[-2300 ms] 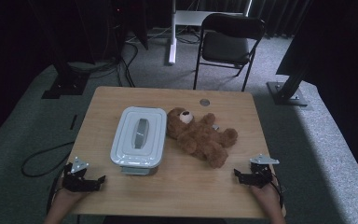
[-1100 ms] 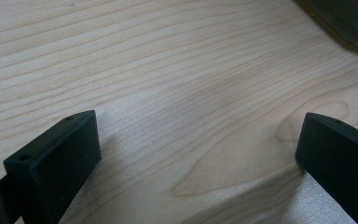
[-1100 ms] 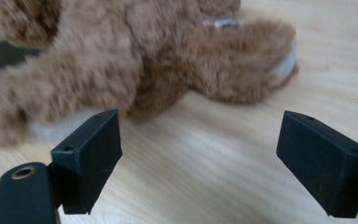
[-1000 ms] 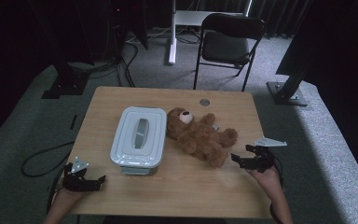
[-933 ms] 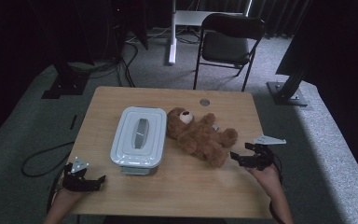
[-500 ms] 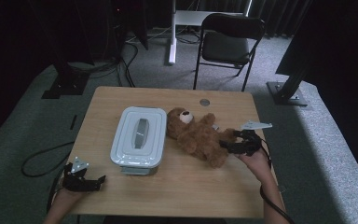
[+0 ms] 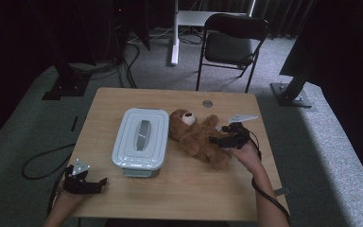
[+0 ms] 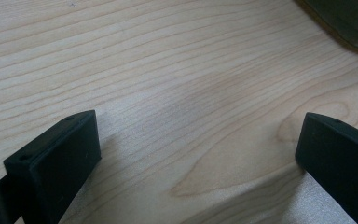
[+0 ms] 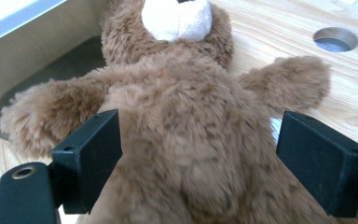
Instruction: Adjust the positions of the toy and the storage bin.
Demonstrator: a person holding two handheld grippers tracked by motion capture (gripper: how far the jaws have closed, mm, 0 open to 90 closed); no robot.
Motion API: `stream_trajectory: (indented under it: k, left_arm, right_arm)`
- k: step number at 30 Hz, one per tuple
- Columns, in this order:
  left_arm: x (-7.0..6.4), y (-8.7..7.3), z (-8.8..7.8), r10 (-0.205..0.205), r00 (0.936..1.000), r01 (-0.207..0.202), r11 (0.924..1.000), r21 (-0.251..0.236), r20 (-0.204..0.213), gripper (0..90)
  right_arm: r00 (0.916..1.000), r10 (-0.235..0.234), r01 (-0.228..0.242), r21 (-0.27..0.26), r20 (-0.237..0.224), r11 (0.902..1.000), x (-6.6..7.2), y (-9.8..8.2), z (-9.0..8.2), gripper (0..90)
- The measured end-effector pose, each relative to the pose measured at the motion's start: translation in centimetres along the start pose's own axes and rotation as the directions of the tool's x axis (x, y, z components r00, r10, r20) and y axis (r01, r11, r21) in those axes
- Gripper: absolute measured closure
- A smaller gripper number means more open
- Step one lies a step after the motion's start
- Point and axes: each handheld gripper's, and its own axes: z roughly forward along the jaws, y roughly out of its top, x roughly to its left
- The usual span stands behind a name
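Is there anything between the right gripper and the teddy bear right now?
Nothing visible. In the right gripper view the open jaws of the right gripper already flank the teddy bear at its belly, with only fur between them. The lidded white container lies on the bear's far side, out of the way.

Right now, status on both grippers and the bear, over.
Right gripper open, jaws astride teddy bear belly, not closed. Left gripper open, idle over table. Bear lies beside lidded white box. Nothing in the way.
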Motion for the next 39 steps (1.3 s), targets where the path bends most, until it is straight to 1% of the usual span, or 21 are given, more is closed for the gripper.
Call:
stream_trajectory:
  k: [8,9,11,14,16,17,18,20,22,24,26,28,29,30,31,32,35,36,37,38,39]
  left_arm:
    - [0.0,0.0,0.0,0.000,1.0000,0.000,1.0000,0.000,0.000,0.5]
    - [0.0,0.0,0.0,0.000,1.0000,0.000,1.0000,0.000,0.000,0.6]
    - [0.0,0.0,0.0,0.000,1.0000,0.000,1.0000,0.000,0.000,0.6]
    - [0.0,0.0,0.0,0.000,1.0000,0.000,1.0000,0.000,0.000,0.6]
    - [0.0,0.0,0.0,0.000,1.0000,0.000,1.0000,0.000,0.000,0.6]
    - [0.0,0.0,0.0,0.000,1.0000,0.000,1.0000,0.000,0.000,0.6]
    - [0.0,0.0,0.0,0.000,1.0000,0.000,1.0000,0.000,0.000,0.6]
    - [0.0,0.0,0.0,0.000,1.0000,0.000,1.0000,0.000,0.000,0.6]
    - [0.0,0.0,0.0,-0.001,1.0000,0.001,1.0000,0.000,0.000,0.6]
    - [0.0,0.0,0.0,0.000,1.0000,0.000,1.0000,0.000,0.000,0.6]
    - [0.0,0.0,0.0,0.000,1.0000,0.000,1.0000,0.000,0.000,0.5]
    - [0.0,0.0,0.0,-0.002,1.0000,0.002,1.0000,0.000,-0.001,0.6]
    - [-0.1,0.0,0.0,-0.004,1.0000,0.004,1.0000,0.000,-0.003,0.6]
    - [-0.1,0.0,0.0,-0.004,1.0000,0.004,1.0000,0.000,-0.003,0.7]
    - [-0.1,0.0,0.0,-0.005,1.0000,0.005,1.0000,0.000,-0.005,0.8]
    - [-0.1,0.0,0.0,-0.005,1.0000,0.005,1.0000,0.000,-0.005,0.9]
    - [-0.1,0.0,-0.1,-0.007,1.0000,0.007,1.0000,0.000,-0.006,0.9]
    - [-0.1,0.0,-0.1,-0.007,1.0000,0.007,1.0000,0.000,-0.006,1.0]
    - [-0.1,0.0,-0.1,-0.007,1.0000,0.007,1.0000,0.000,-0.006,0.9]
    - [-0.1,0.0,-0.1,-0.007,1.0000,0.007,1.0000,0.000,-0.006,1.0]
    - [-0.1,0.0,-0.1,-0.007,0.9999,0.007,1.0000,0.000,-0.007,1.0]
  right_arm:
    - [0.9995,-0.001,0.003,0.036,-0.033,0.9994,-0.2,0.9,1.9,13.7]
    - [0.9990,-0.001,0.004,0.059,-0.044,0.9982,-0.2,0.9,2.6,13.9]
    - [0.9991,-0.008,0.011,0.093,-0.041,0.9956,-0.1,0.8,3.4,13.8]
    - [0.9987,-0.005,0.010,0.098,-0.052,0.9952,-0.1,0.6,3.8,13.9]
    - [0.9984,-0.005,0.012,0.112,-0.057,0.9937,0.0,0.5,4.2,13.9]
    - [0.9980,0.000,0.008,0.130,-0.063,0.9915,0.0,0.3,4.4,14.2]
    - [0.9980,0.000,0.008,0.130,-0.063,0.9915,0.0,0.3,4.4,14.2]
    - [0.9979,-0.018,0.026,0.140,-0.062,0.9898,0.3,0.2,4.6,14.9]
    - [0.9975,-0.032,0.042,0.171,-0.063,0.9844,0.8,-0.1,5.0,14.8]
    - [0.9981,-0.026,0.037,0.191,-0.056,0.9810,0.9,-0.1,5.2,13.3]
    - [0.9980,-0.029,0.039,0.193,-0.056,0.9804,1.0,-0.1,5.3,13.0]
    - [0.9981,-0.037,0.046,0.202,-0.050,0.9784,1.2,-0.2,5.5,15.4]
    - [0.9986,-0.044,0.049,0.199,-0.031,0.9788,1.4,-0.3,5.4,22.9]
    - [0.9986,-0.044,0.049,0.199,-0.031,0.9788,1.4,-0.3,5.4,22.9]
    - [0.9995,-0.021,0.025,0.192,-0.026,0.9810,1.3,-0.4,5.4,26.8]
    - [0.9995,-0.021,0.025,0.192,-0.026,0.9810,1.3,-0.4,5.4,26.8]
    - [0.9991,-0.043,0.042,0.200,0.002,0.9790,1.6,-0.3,5.4,35.8]
    - [0.9991,-0.043,0.042,0.200,0.002,0.9790,1.6,-0.3,5.4,35.8]
    - [0.9984,-0.048,0.041,0.198,0.030,0.9793,1.9,-0.2,5.3,43.8]
    - [0.9984,-0.048,0.041,0.198,0.030,0.9793,1.9,-0.2,5.3,43.8]
    - [0.9976,-0.039,0.028,0.190,0.057,0.9815,1.8,0.0,5.0,51.1]
